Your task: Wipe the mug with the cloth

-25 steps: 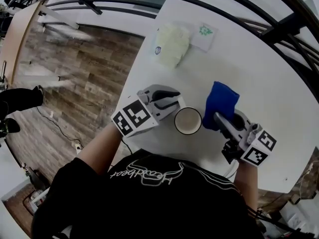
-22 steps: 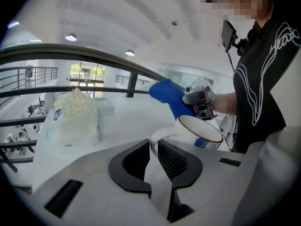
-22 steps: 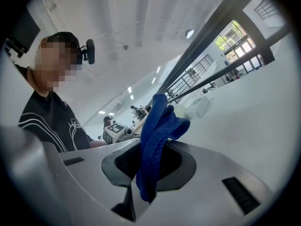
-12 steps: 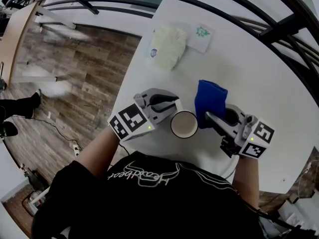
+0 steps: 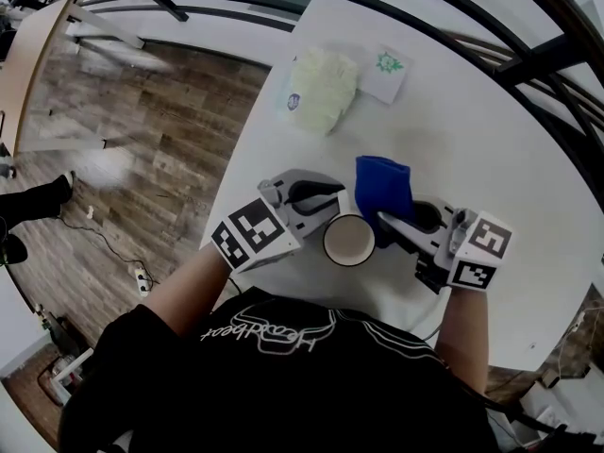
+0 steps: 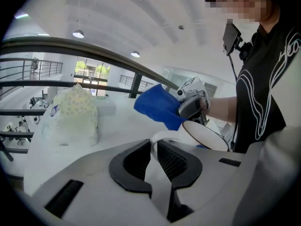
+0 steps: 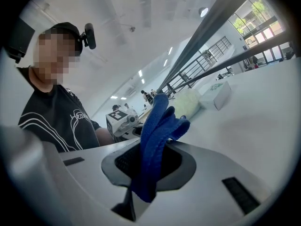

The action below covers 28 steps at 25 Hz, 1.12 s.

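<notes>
A white mug (image 5: 348, 241) with a brown rim stands near the front edge of the white table (image 5: 500, 130). My left gripper (image 5: 331, 204) is at its left, shut on the mug's white handle (image 6: 157, 161), which runs between the jaws. The mug's rim (image 6: 205, 135) shows just beyond the jaws, tilted. My right gripper (image 5: 385, 222) comes in from the right, shut on a blue cloth (image 5: 382, 186). The cloth (image 7: 155, 135) hangs folded out of the jaws and reaches the mug's right side. In the left gripper view the cloth (image 6: 155, 105) is right behind the rim.
At the table's far side lie a pale yellow plastic pack (image 5: 321, 87) and a white box with a green print (image 5: 386, 68). Dark railing bars (image 5: 425, 12) curve around the table. Wooden floor (image 5: 142, 149) lies beyond the left edge.
My right gripper has carried the blue cloth leftward, from apart at the mug's right to up against it. The left gripper and mug have shifted only slightly.
</notes>
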{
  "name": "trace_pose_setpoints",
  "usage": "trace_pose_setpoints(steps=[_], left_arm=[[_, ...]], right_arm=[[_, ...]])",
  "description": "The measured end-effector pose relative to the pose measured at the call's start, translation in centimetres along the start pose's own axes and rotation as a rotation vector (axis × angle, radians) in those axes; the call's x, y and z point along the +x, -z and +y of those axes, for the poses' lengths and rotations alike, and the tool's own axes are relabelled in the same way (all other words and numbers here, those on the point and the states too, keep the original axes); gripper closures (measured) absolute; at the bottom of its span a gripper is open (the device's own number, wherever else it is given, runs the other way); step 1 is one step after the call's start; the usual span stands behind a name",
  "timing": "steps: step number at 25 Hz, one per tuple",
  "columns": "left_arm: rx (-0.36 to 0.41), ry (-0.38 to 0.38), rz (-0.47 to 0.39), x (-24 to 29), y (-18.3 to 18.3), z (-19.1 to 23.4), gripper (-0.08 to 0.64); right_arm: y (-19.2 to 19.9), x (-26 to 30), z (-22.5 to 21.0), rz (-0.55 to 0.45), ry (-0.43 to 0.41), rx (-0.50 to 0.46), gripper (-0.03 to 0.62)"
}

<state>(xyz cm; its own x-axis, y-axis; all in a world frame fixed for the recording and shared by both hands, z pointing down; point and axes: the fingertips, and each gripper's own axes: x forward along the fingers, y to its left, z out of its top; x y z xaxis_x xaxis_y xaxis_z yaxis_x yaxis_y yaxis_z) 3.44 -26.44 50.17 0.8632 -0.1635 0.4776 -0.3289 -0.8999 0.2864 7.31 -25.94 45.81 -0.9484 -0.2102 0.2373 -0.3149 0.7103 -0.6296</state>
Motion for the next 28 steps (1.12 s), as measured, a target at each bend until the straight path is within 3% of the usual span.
trace_pose_setpoints(steps=[7,13,28], left_arm=[[0.005,-0.027,0.003,0.1,0.0,0.1,0.508],[0.009,-0.061,0.009,0.0,0.0,0.1,0.508],[-0.018,-0.145,0.017,-1.3,1.0,0.0,0.514]], right_arm=[[2.0,1.4,-1.8,0.119,0.087,0.047,0.531],[3.4,2.2,-2.7,0.238,0.213,-0.021,0.531],[1.4,-2.6,-1.7,-0.028,0.325,0.066,0.531]])
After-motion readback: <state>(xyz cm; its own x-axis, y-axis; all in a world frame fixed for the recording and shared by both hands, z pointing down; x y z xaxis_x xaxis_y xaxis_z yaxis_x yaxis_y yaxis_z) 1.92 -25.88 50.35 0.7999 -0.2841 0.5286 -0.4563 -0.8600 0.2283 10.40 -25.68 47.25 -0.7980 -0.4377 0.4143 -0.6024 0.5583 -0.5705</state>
